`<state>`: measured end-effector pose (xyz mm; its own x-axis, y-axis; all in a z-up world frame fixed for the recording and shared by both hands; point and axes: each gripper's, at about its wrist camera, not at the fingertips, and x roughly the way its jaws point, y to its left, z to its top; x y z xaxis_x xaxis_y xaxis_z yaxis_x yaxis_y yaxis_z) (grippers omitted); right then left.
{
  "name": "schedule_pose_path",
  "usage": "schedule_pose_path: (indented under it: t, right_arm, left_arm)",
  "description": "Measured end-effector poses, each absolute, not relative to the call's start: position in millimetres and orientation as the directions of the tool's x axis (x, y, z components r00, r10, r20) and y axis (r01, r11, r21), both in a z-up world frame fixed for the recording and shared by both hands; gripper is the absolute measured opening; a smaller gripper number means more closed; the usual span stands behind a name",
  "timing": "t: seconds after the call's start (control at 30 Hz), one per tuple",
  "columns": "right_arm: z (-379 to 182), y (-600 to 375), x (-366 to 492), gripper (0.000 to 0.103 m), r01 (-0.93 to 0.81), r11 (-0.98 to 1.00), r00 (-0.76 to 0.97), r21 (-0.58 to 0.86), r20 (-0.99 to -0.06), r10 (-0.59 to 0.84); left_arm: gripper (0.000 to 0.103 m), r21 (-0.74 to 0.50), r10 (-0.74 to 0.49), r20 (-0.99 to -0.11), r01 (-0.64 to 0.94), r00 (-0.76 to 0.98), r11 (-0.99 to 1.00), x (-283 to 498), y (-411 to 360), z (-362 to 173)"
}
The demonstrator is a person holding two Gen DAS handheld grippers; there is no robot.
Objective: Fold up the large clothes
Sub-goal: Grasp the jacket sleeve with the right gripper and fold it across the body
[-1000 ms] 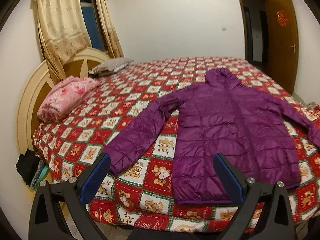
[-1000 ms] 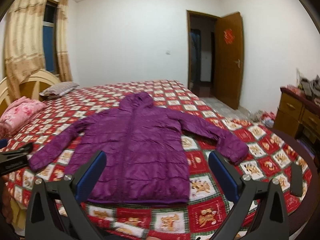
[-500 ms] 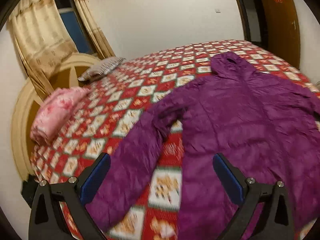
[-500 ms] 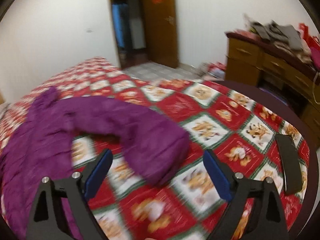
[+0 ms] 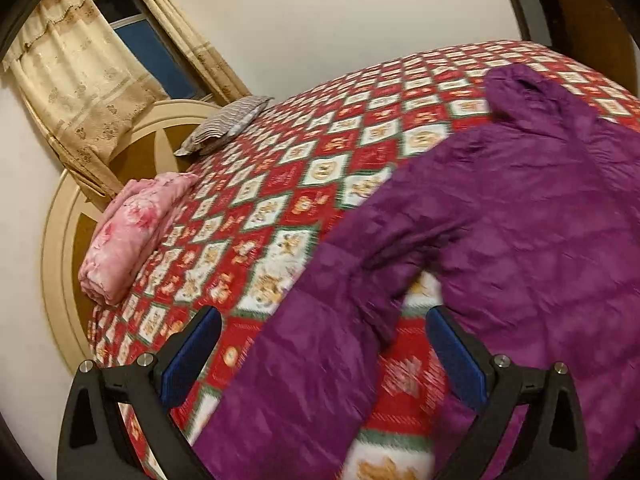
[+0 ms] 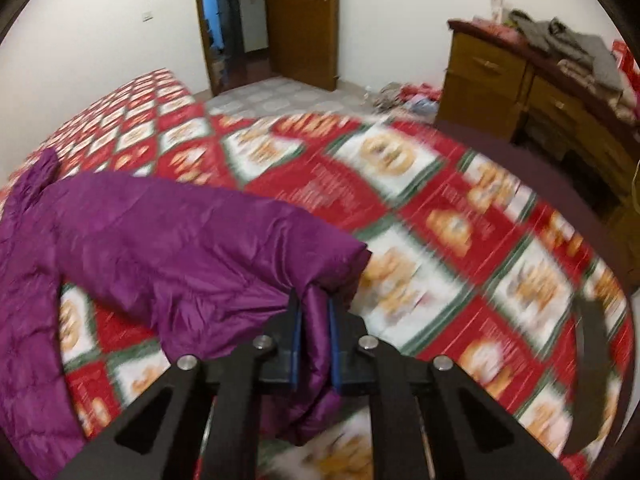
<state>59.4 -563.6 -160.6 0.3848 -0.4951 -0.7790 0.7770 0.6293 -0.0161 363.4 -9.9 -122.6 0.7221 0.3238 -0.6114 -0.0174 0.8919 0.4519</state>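
1. The jacket lies flat on the bed, hood toward the far wall, hem toward the person.
2. The right gripper has just been closing; its jaws now clench the cuff of the jacket's right sleeve, with purple fabric pinched between the pads.
3. The right sleeve runs from the jacket body out to the cuff, its long axis slanting across the bed toward the right gripper.
4. The left gripper is released, jaws spread wide, with nothing between the pads.
5. The left sleeve lies directly under and ahead of the left gripper, its long axis running from the shoulder down toward the near bed edge.
6. Judgement: each hand is nearest its own sleeve; the left grasp is not yet made.
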Motion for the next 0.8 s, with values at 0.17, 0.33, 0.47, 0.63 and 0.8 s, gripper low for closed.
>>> schedule_pose_path:
  t: [0.17, 0.33, 0.47, 0.63, 0.8]
  right_arm:
    - [-126, -572, 94, 0.011, 0.776, 0.625, 0.400, -0.089, -0.696, -0.596]
    - [-88, -531, 150, 0.010, 0.693, 0.703, 0.491, -0.162, -0.608, -0.624]
    - [-73, -484, 196, 0.010, 0.599, 0.770, 0.572, -0.220, -0.556, -0.604]
    - [-65, -417, 255, 0.010, 0.465, 0.836, 0.663, -0.293, -0.510, -0.548]
    - [-78, -362, 301, 0.009, 0.347, 0.866, 0.715, -0.359, -0.496, -0.492]
  left_arm:
    - [0.102, 0.463, 0.380, -0.612, -0.076, 0.694, 0.883, 395, 16, -128]
    - [0.102, 0.464, 0.401, -0.615, -0.100, 0.679, 0.880, 407, 37, -133]
    - [0.102, 0.467, 0.405, -0.616, -0.101, 0.676, 0.879, 410, 43, -137]
    - [0.102, 0.473, 0.410, -0.609, -0.104, 0.679, 0.875, 417, 51, -138]
    - [0.102, 0.471, 0.407, -0.607, -0.104, 0.683, 0.876, 425, 54, -138]
